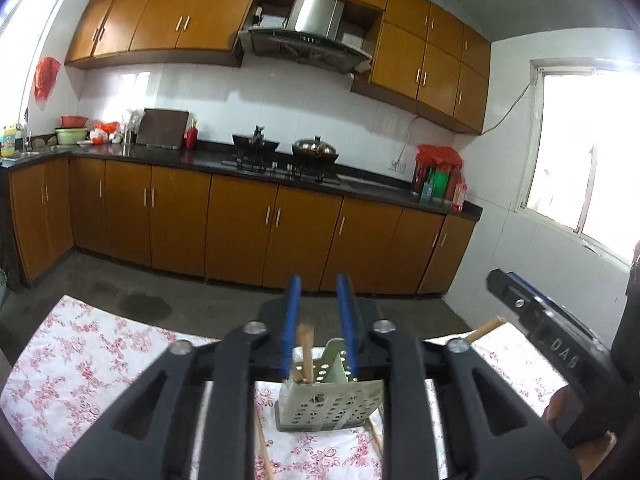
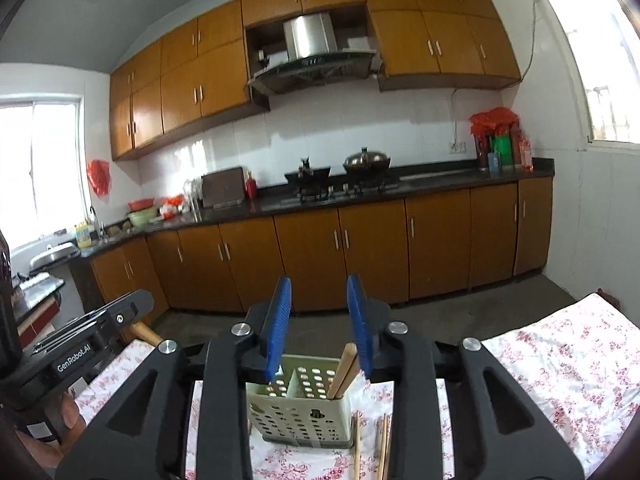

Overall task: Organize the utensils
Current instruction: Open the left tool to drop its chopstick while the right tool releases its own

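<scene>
My grippers (image 1: 320, 284) (image 2: 320, 284) both hang spread, pinching nothing, above the counter (image 2: 560, 360). The holder (image 2: 298, 408) stands there with chopsticks (image 2: 346, 368) inside; more (image 2: 382, 448) lie beside it. Knocking it could tip everything.

At lower centre the right gripper (image 2: 320, 322) stands with blue pads apart above a perforated holder (image 2: 298, 412) holding chopsticks (image 2: 345, 370) in its right compartment, on a floral cloth (image 2: 552, 368).

Pale green holder (image 2: 298, 412), pink-flowered cloth (image 2: 560, 364)
</scene>
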`<state>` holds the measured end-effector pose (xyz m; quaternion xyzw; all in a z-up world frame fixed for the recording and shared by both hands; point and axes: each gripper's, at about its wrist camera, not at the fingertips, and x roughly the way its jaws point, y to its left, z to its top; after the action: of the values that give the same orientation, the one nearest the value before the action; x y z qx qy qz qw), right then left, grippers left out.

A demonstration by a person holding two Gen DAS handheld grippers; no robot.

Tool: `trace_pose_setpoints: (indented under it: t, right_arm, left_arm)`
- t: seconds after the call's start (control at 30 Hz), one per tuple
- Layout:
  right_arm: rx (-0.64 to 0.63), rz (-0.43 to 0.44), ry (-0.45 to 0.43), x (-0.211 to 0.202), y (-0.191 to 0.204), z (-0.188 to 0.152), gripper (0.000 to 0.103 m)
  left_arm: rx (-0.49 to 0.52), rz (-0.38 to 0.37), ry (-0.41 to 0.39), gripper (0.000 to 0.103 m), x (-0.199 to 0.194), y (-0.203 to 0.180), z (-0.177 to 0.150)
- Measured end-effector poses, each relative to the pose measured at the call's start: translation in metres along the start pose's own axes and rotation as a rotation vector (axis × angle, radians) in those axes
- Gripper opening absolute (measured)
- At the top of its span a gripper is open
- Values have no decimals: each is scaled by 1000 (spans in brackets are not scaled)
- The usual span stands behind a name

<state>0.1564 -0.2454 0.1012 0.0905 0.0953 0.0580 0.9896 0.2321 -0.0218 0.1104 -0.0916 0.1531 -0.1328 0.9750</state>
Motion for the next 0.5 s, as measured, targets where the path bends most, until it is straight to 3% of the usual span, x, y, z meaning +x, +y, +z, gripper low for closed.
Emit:
trace_pose_setpoints:
  t: [0.13,0.23,0.33,0.43,0.5]
  right_arm:
    - [22,-37,-34,-23,-14,5,38]
    - [44,-104,24,-28,-37,-10,39]
    - [56,-145,187,-13,-57,-48,39]
    - [72,-123,424,12,-71,-109,26]
    - [81,-101,537,23,-74,-143,21]
  left_arm:
    - [-9,9,-33,32,-32,11,2]
    - [-29,48,-26,35,-56,31,-13]
    - [-28,101,35,35,-60,49,-37]
    - [-5,165,207,35,-41,67,-83]
    - [-10,171,299,30,-32,76,-108]
